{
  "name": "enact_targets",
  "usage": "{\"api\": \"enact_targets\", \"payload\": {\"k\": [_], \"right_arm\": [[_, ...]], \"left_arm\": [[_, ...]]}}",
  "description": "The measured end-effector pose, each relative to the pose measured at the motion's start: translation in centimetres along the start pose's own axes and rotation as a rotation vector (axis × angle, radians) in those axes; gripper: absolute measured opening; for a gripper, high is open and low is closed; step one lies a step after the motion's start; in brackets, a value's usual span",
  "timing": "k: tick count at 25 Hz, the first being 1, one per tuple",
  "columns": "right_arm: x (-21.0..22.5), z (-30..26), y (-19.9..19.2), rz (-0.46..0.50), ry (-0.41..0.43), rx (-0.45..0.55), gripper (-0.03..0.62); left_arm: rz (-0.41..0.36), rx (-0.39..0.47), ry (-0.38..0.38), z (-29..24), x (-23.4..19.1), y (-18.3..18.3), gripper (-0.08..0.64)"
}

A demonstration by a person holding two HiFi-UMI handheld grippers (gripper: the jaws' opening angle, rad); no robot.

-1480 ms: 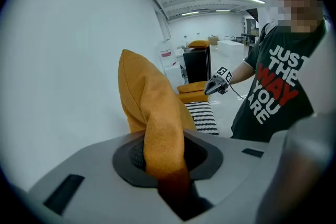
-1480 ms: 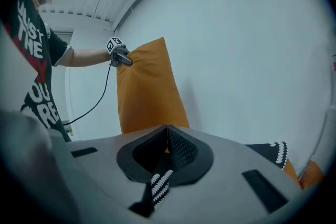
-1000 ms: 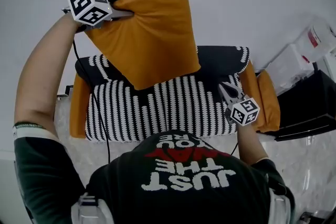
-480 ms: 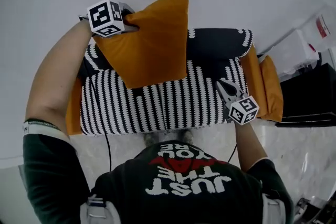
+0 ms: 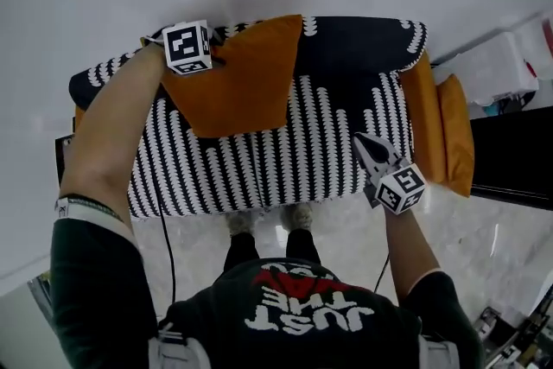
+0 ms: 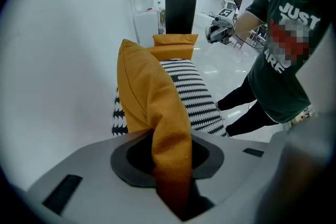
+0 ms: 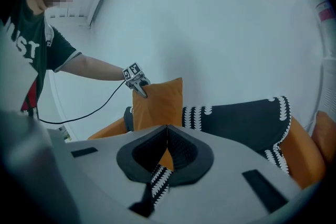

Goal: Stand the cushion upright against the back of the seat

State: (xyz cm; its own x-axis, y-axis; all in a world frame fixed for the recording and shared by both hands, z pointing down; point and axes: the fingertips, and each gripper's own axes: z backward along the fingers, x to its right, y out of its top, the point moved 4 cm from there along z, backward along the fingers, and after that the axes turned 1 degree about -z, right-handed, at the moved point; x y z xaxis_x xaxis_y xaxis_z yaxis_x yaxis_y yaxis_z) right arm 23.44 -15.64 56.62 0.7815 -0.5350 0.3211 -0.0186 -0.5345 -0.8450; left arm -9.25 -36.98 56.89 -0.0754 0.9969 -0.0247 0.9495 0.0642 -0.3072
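Left gripper (image 5: 218,56): jaws clamped on a top corner of the orange square fabric cushion (image 5: 242,82). The fabric is bunched between the pads, which shows clearly in the left gripper view. Firm hold.

Right gripper (image 5: 370,149): jaws together with nothing between them, hanging over the near right part of the seat.

Change over the last second: the cushion was held high, well above the black-and-white striped upholstered seat (image 5: 285,160), with most of it showing against the white wall. It has since come down and back. It is now at the far left of the seat, its upper edge about level with the top of the dark backrest (image 5: 354,43). It hangs from the held corner, face turned toward the near side. The right gripper has also dropped a little and takes no part.

Position: the cushion is just in front of the backrest, tilted, one lower corner pointing down at the striped surface. No view shows whether that corner touches the seat yet.

Judgement: the lowering is nearly done but the placement is not. The cushion needs its bottom edge settled on the seat and its back leaned on the backrest before release. If released while tilted, it will probably flop forward.
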Motion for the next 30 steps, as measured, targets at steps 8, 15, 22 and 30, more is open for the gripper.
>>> {"api": "enact_targets", "payload": {"k": [8, 15, 22, 30], "right_arm": [[1.4, -0.9, -5.0, -0.052, 0.003, -0.043, 0.026], [1.2, -1.1, -6.2, -0.067, 0.011, -0.061, 0.026], [0.9, -0.9, -5.6, -0.059, 0.015, -0.052, 0.026], [0.3, -0.7, -4.8, -0.038, 0.023, -0.042, 0.026]], "left_arm": [[0.056, -0.033, 0.205, -4.9, -5.6, -3.3, 0.142], [0.074, -0.103, 0.434, -6.0, -8.3, -3.7, 0.237], [0.094, -0.103, 0.630, -5.5, -9.4, -4.6, 0.348], [0.221, 0.105, 0.747, -2.6, -6.6, -4.7, 0.390]]}}
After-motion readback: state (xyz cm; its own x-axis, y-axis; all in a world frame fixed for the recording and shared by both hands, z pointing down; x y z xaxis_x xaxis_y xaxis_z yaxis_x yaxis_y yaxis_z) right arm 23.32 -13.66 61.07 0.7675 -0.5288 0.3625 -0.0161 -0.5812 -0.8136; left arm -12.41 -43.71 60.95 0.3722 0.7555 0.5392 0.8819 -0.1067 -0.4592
